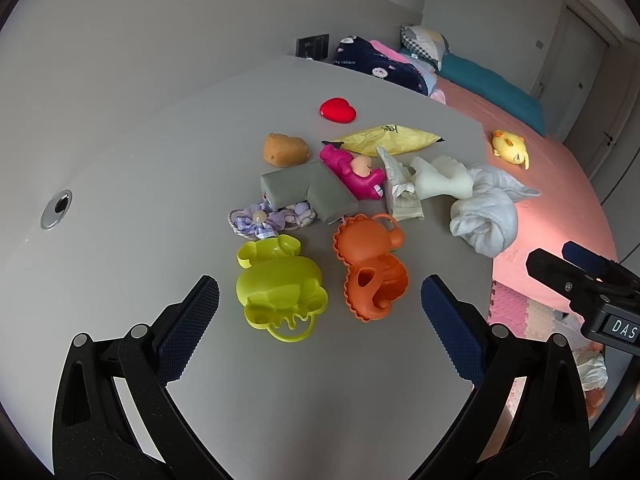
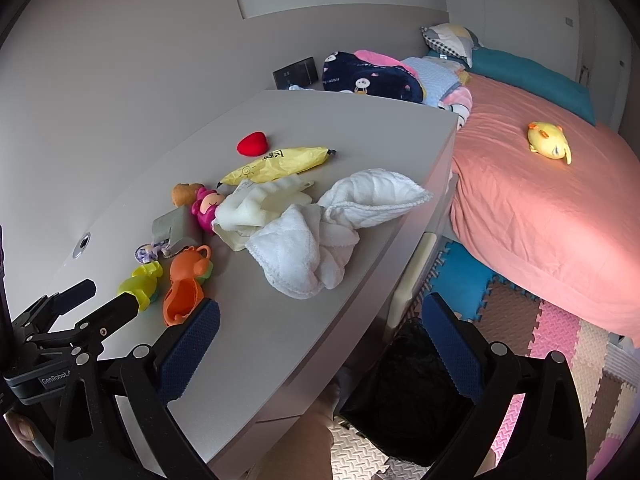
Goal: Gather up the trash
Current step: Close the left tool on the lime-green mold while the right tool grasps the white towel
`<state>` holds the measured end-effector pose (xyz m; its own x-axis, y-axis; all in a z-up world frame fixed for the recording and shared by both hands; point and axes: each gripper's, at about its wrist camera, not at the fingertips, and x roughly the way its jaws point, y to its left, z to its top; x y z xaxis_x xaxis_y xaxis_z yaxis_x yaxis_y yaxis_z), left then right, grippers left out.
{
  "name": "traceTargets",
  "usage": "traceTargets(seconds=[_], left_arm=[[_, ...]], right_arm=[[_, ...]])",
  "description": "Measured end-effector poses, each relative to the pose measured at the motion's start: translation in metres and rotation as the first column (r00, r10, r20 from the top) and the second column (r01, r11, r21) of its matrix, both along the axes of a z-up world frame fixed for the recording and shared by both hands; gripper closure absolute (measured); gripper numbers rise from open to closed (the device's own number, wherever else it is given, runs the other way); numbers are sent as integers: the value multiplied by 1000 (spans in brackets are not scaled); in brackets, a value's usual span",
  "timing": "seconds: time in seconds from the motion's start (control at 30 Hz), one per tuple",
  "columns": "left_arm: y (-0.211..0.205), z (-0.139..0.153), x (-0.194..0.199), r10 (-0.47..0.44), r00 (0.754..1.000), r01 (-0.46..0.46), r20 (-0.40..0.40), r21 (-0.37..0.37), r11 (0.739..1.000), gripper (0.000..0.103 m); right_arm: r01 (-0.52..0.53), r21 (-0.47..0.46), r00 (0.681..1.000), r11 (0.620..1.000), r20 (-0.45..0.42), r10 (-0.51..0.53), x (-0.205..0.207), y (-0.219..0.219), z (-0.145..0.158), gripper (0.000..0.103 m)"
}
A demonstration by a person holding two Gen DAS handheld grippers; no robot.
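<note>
Left wrist view: the left gripper hangs wide open and empty above a grey desk, where a yellow wrapper and crumpled paper lie among toys, untouched.

Right wrist view: the right gripper, also spread wide and holding nothing, hovers past the desk edge over a black-lined bin on the floor. Collection appears barely begun; everything is left to clear.

The desk looks matt and smooth. Ahead of the left tongs lie glossy plastic moulds, lime and orange; beyond, a quilted white cloth and a crinkled yellow wrapper.
</note>
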<state>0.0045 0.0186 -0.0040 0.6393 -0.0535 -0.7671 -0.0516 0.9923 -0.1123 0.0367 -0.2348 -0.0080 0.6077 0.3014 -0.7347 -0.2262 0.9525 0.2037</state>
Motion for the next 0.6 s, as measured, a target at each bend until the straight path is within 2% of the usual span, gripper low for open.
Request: traceTargets(seconds=[0.27, 0.43, 0.6], left_arm=[[7, -9, 6, 31, 999, -31, -16, -8, 999, 5], [14, -15, 17, 69, 997, -69, -23, -4, 998, 6], [18, -23, 28, 84, 995, -84, -46, 4, 996, 13]], right_arm=[[30, 4, 1000, 1000, -8, -30, 14, -9, -12, 3], [14, -15, 1000, 1000, -7, -14, 26, -6, -18, 3], [-23, -19, 1000, 1000, 7, 23, 40, 6, -19, 4]])
